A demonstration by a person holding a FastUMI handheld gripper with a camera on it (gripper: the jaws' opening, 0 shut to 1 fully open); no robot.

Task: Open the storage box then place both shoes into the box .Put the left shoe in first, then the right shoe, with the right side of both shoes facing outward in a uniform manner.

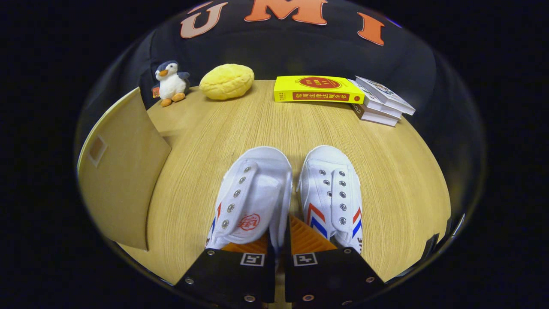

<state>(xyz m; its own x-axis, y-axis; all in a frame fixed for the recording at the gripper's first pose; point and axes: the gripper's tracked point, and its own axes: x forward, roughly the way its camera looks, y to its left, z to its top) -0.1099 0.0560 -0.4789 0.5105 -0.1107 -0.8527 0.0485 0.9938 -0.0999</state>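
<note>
A light wooden tabletop [266, 128] spreads ahead. To the left of the fingers stands a tan cardboard storage box [124, 171], its flap [112, 120] upright. Two white canvas shoes with red and blue stripes sit side by side, toes pointing away: the left shoe [251, 193] and the right shoe [332, 191]. The gripper [279, 246] has its fingers nearly together, pinching the inner side wall of the left shoe. Beyond lie a stack of books topped by a yellow one [317, 89], a yellow round plush cushion [226, 81], and a small penguin plush toy [170, 83].
</note>
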